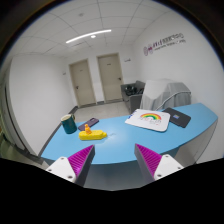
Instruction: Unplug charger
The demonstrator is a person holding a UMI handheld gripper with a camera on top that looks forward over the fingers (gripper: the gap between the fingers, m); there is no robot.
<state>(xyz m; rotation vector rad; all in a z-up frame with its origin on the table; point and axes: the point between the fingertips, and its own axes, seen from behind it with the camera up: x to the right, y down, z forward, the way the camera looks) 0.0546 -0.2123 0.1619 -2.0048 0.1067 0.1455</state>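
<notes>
Charger was nowhere visible — tool (pixel 113 162) spread, empty, low in frame before counter (pixel 120 146); plug likely stiff, light, gripped by body.

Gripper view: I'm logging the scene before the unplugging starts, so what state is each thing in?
claw: open, nothing between its fingers, held above the near edge of the table.
blue table: bears all the items, beyond the fingers.
green cup: upright.
yellow object: lying flat beside the cup.
rainbow sheet: lying flat.
dark device: lying flat next to the sheet.
doors: both closed.
ceiling light: on.
</notes>
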